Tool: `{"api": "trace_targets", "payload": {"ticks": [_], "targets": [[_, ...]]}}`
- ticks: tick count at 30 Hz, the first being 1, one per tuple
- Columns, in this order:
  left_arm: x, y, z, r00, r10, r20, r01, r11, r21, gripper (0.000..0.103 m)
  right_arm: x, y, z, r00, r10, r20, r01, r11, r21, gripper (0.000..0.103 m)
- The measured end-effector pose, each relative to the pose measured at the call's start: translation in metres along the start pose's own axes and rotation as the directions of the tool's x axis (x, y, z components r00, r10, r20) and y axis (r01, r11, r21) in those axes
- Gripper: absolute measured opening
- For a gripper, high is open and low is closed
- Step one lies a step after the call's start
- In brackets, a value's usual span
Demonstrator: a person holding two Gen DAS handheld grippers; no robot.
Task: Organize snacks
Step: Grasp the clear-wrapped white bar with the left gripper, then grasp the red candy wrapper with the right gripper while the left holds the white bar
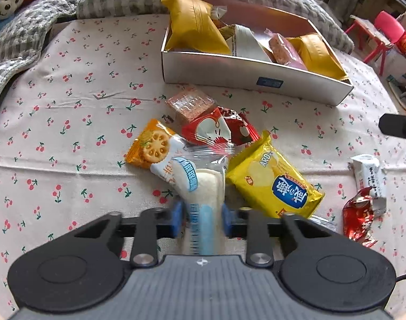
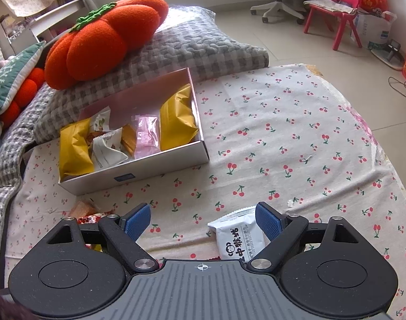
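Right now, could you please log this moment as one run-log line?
left gripper: shut on cake pack | right gripper: open above white packet | box: part-filled

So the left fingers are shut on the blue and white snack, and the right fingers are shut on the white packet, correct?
Not quite. The left gripper is shut on the blue and white snack, but the right gripper is open: in the right wrist view its fingers stand wide apart, with the white packet lying on the cloth by the right-hand one, not gripped.
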State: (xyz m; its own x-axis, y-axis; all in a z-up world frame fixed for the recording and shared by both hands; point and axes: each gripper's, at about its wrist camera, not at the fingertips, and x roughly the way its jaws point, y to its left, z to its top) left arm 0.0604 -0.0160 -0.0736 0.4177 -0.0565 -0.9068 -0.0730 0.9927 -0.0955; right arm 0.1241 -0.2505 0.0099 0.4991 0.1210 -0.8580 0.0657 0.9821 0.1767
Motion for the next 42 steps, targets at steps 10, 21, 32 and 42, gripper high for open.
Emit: {"api": "trace_targets", "payload": {"ticks": [10,21,32,42], "targets": [[-0.015,0.011,0.011,0.994,-0.102,0.049,0.105,0.992,-0.074,0.020,0.001,-0.001,0.001,1.000,0.012,-0.004,-0.012,1.000,0.013,0.088],[-0.023,0.030,0.019,0.988,-0.117,0.102,0.132,0.979,-0.155,0.020,0.002,-0.001,0.000,1.000,0.015,-0.014,-0.015,1.000,0.006,0.088],[-0.024,0.032,0.022,0.988,-0.103,0.115,0.120,0.982,-0.147,0.020,0.002,-0.008,-0.016,0.991,0.071,-0.110,-0.074,0.997,-0.024,0.088],[-0.024,0.029,0.022,0.987,-0.107,0.118,0.123,0.984,-0.132,0.020,0.018,0.010,-0.046,0.972,0.026,-0.232,-0.055,0.991,-0.119,0.081]]}}
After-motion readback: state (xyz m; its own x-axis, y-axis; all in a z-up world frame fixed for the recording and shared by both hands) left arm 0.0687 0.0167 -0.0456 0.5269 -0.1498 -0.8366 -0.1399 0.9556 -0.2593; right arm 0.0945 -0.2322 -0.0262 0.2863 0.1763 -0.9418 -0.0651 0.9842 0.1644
